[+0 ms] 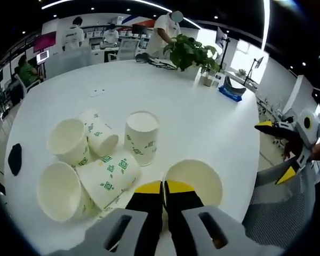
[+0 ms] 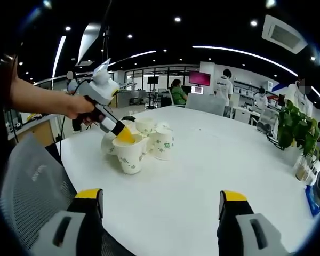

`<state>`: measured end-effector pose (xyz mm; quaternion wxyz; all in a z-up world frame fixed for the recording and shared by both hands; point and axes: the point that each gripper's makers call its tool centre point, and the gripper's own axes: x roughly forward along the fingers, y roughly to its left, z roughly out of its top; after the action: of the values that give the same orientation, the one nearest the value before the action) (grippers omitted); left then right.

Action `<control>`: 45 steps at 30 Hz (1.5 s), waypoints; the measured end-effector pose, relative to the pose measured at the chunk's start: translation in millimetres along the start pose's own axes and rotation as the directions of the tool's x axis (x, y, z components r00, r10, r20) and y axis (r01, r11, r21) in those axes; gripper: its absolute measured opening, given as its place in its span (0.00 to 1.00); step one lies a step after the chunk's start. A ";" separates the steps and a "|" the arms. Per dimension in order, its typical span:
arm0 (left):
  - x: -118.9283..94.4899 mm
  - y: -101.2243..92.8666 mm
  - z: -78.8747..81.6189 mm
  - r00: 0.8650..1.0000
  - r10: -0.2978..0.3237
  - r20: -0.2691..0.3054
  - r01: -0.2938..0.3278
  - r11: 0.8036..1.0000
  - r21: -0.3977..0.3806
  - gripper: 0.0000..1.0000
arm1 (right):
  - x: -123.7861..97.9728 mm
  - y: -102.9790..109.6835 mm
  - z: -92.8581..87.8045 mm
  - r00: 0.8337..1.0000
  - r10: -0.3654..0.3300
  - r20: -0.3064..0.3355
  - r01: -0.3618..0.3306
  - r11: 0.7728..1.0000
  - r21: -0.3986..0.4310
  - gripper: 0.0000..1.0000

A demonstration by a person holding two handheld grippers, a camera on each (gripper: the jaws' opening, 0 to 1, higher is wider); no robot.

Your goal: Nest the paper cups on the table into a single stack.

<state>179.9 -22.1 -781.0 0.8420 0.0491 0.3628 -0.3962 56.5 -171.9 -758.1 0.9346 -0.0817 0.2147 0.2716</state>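
Several white paper cups with green marks sit in a cluster on the round white table point(image 1: 202, 117). One stands upright point(image 1: 141, 136); others lie on their sides point(image 1: 69, 140) point(image 1: 109, 176) point(image 1: 58, 189). My left gripper point(image 1: 164, 188) is shut on the near rim of an upright cup point(image 1: 194, 181). In the right gripper view that gripper point(image 2: 124, 136) is held by a hand, its yellow tips at the front cup point(image 2: 129, 154) of the cluster point(image 2: 154, 136). My right gripper point(image 2: 161, 196) is open wide over the table edge, well short of the cups; in the left gripper view it point(image 1: 277, 151) hangs at the right.
A potted plant point(image 1: 189, 50) point(image 2: 296, 128) stands at the table's far side, with a blue item point(image 1: 229, 92) beside it. A black object point(image 1: 14, 158) lies at the left edge. A grey mesh chair point(image 2: 32, 176) stands by the near edge. People stand and sit behind.
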 end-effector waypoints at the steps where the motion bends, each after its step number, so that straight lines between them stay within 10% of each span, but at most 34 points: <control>1: -0.5 -1.4 -0.5 1.000 -0.002 -0.002 0.002 1.000 0.003 0.00 | 0.0 0.0 0.3 1.000 0.001 0.002 -0.001 1.000 0.001 0.91; 45: -12.5 -34.8 -31.6 0.998 -0.042 -0.039 0.042 0.999 0.007 0.00 | 0.0 4.6 6.1 0.999 0.023 0.032 -0.023 1.000 -0.005 1.00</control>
<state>132.1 -26.2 -788.9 0.8262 0.0523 0.3784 -0.4141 56.2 -166.5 -752.8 0.9345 -0.0770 0.2001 0.2842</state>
